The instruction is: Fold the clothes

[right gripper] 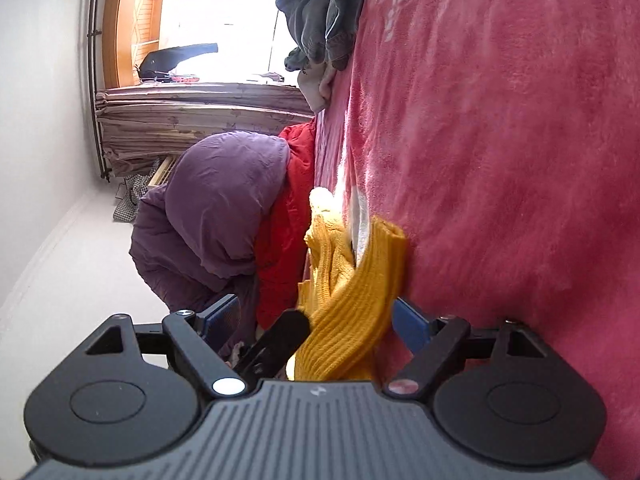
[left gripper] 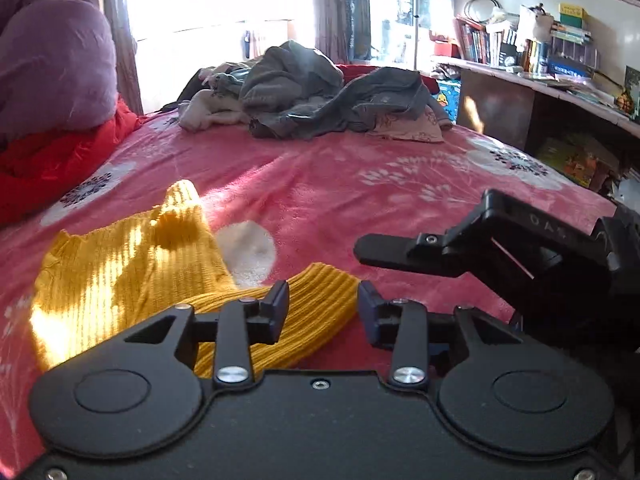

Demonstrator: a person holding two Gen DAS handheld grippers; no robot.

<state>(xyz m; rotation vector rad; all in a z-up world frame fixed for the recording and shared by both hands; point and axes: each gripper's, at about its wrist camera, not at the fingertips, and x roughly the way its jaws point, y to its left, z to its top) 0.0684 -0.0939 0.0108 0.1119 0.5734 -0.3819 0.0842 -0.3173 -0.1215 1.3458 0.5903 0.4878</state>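
Left gripper (left gripper: pixel 323 306) low over near edge of bed, jaws apart, nothing pinched; ribbed sleeve of yellow sweater (left gripper: pixel 132 280) lying just beyond and beneath its fingertips. Right gripper (right gripper: pixel 316 320) rolled on its side, jaws wide apart, same yellow knit between its pads without visible pressing. Sweater spread on pink floral blanket (left gripper: pixel 360 184), left of centre. Heap of grey clothes (left gripper: pixel 320 92) at far end. Purple bedding (left gripper: pixel 52 60) far left.

Left wrist view looks level and close across the bed (left gripper: pixel 360 184) toward twelve o'clock; right wrist view is rolled sideways, bed (right gripper: pixel 500 160) at three. Both share the yellow sweater (left gripper: pixel 120 272) (right gripper: pixel 352 296).
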